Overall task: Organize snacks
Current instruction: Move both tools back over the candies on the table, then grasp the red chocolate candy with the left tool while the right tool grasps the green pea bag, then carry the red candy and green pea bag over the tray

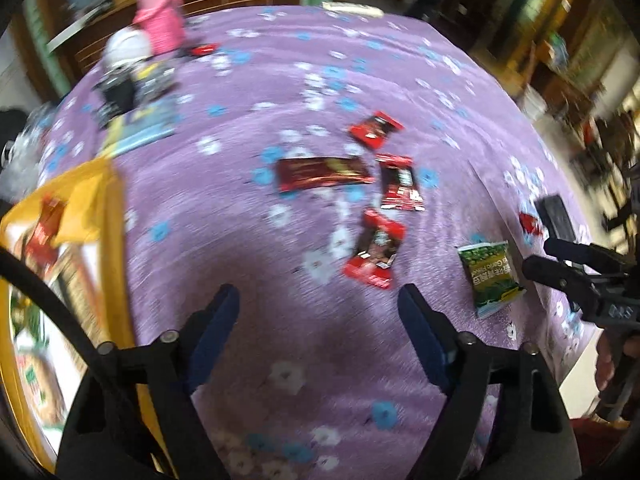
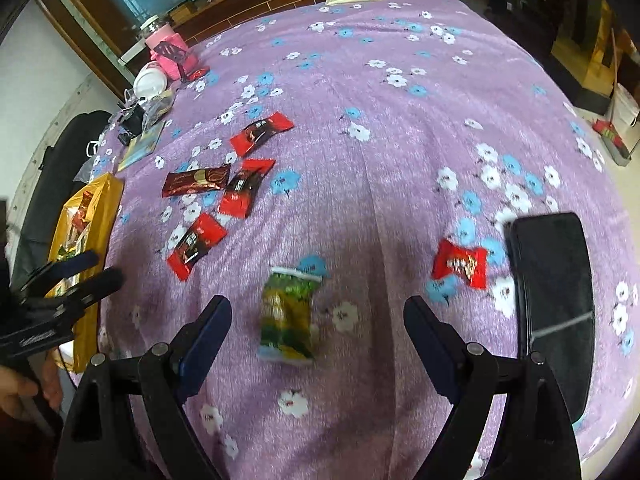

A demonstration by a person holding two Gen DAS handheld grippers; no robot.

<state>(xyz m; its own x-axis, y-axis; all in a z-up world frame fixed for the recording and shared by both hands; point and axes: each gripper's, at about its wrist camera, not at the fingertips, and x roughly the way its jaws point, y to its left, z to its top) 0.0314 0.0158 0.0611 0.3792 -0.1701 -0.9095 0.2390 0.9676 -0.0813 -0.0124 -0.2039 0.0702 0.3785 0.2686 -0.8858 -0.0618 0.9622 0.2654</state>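
Note:
Snack packets lie scattered on a purple flowered tablecloth (image 2: 380, 140). A green packet (image 2: 286, 314) lies just ahead of my right gripper (image 2: 318, 312), which is open and empty above it. It also shows in the left wrist view (image 1: 490, 278). Three red packets (image 1: 376, 254) (image 1: 400, 184) (image 1: 374, 128) and a dark brown bar (image 1: 322, 172) lie ahead of my left gripper (image 1: 318, 300), which is open and empty. A small red packet (image 2: 460, 264) lies right of the green one. A yellow box (image 1: 60, 260) holding snacks stands at the left.
A black phone (image 2: 554, 300) lies at the right, next to the small red packet. A pink bottle (image 2: 166, 50), a white lid (image 2: 150, 80), a booklet (image 2: 140, 146) and dark clutter sit at the far left corner. The table edge runs along the right.

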